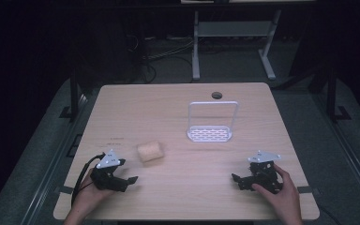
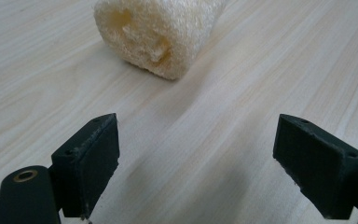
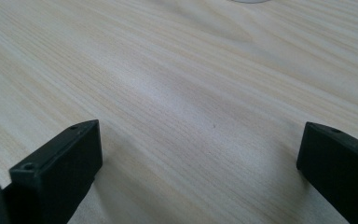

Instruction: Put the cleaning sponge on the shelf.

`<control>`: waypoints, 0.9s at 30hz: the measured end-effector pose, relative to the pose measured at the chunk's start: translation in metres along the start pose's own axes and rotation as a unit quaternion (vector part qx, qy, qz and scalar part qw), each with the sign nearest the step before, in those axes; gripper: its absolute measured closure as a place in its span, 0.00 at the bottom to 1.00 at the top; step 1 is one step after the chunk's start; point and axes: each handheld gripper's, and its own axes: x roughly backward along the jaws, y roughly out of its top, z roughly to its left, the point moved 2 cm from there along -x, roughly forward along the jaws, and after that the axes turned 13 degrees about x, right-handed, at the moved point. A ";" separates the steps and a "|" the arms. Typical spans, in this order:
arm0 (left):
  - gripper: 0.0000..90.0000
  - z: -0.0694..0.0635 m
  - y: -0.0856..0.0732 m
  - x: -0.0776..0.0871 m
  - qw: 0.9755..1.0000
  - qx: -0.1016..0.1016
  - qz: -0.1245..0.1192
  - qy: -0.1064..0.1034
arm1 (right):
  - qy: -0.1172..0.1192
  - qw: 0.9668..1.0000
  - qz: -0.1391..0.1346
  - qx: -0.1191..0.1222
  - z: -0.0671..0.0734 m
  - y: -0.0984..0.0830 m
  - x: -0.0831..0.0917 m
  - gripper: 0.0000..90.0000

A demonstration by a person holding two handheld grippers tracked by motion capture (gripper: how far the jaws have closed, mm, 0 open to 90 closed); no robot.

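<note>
Loofah piece point(image 1: 150, 152), centre-left of frame, long axis across counter point(image 1: 178, 108): just up-right of left tool point(image 1: 124, 180), jaws wide, empty; right tool point(image 1: 238, 180) wide, farther.

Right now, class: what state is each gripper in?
Left gripper: open, holding nothing, loofah sponge lies ahead of it.
Right gripper: open, holding nothing, over bare table.

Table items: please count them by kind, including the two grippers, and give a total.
Loofah sponge: 1
White rack: 1
Grippers: 2, the left gripper and the right gripper, both with jaws open and holding nothing
Total: 4
</note>
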 end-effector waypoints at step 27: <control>0.15 0.003 0.031 0.001 1.000 -0.019 0.002 -0.001 | 0.000 1.000 0.000 0.000 0.000 0.000 0.000 0.00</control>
